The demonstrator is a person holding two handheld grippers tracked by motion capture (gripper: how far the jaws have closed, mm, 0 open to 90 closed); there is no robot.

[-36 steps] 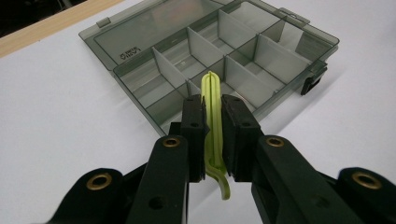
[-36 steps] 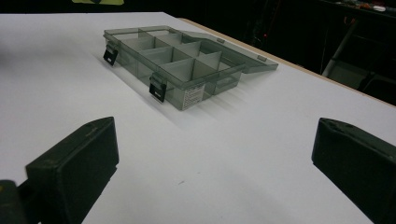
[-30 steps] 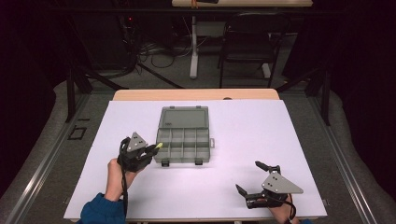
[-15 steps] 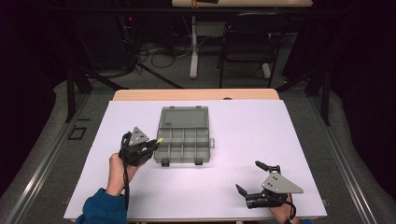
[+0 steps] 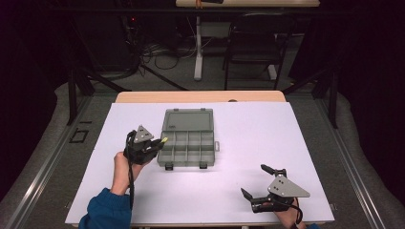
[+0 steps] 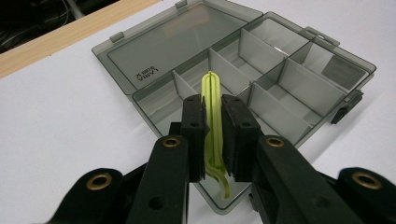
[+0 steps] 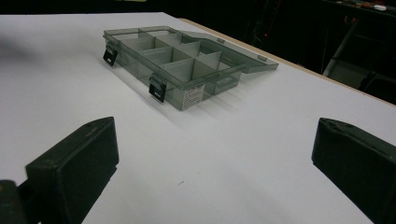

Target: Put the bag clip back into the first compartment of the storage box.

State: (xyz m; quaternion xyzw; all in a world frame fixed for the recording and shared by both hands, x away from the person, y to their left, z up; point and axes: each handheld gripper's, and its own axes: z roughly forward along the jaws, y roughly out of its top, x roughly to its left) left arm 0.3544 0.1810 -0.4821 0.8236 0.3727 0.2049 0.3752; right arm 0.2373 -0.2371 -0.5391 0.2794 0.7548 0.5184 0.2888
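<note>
Item one: left gripper (image 5: 154, 145), which I am holding at the left edge of the organiser box (image 5: 187, 138). Its jaws are clamping a thin yellow-green clip (image 6: 213, 116), pads pressing on both flat sides so that the strip is standing on edge and cannot twist. In the left gripper view the clip's rounded tip is pointing out past the pads, over the near-left compartment (image 6: 166, 105), while its lower end is hanging down at the box wall. I am judging this as a carry pose: the piece is being presented lengthwise so it can drop into a narrow cell.

Item two: organiser box, grey translucent, lying on the white table (image 5: 286, 143) with its lid (image 5: 187, 120) folded flat away from me, so every cell is reachable from above. Latches (image 7: 158, 87) are hanging loose on the near wall.

Item three: right gripper (image 5: 262, 183), which I am resting at the near-right part of the table, well apart from the box. Its jaws are standing wide with nothing between them; I am keeping it clear of the working side.
</note>
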